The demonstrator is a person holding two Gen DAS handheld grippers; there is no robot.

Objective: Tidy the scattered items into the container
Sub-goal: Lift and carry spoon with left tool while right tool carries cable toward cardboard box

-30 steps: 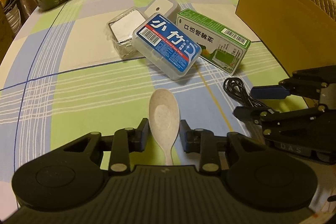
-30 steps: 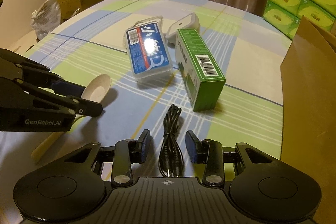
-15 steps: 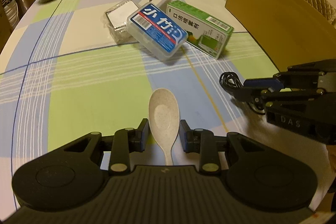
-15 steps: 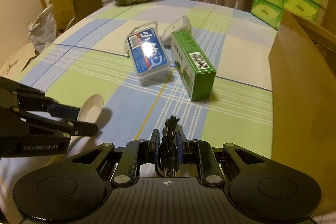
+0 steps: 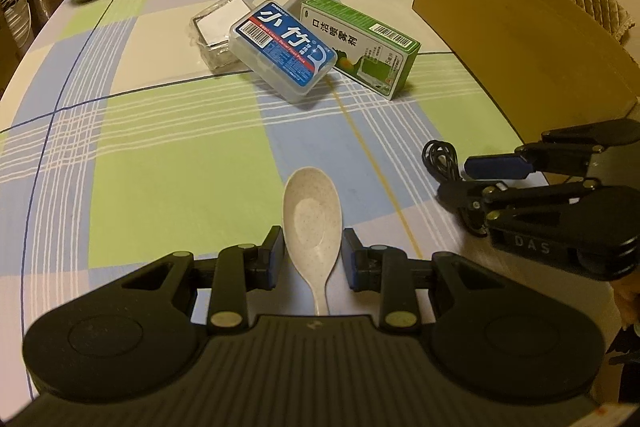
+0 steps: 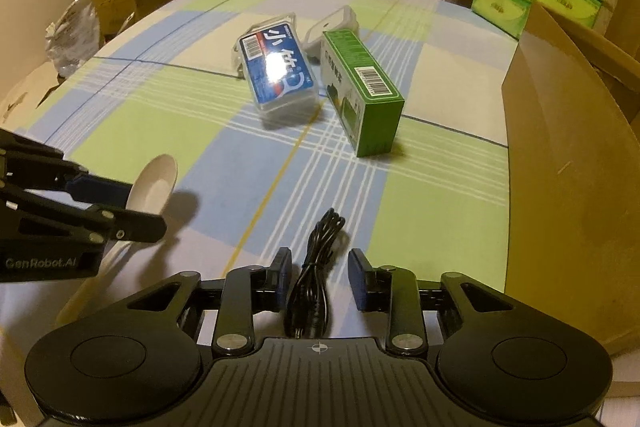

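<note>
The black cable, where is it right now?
The black cable lies on the checked tablecloth between the open fingers of the right gripper, with the cardboard box to its right and the spoon to its left.

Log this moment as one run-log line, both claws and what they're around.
left claw: open, straddling spoon | right claw: open, straddling black cable | cardboard box: to the right
</note>
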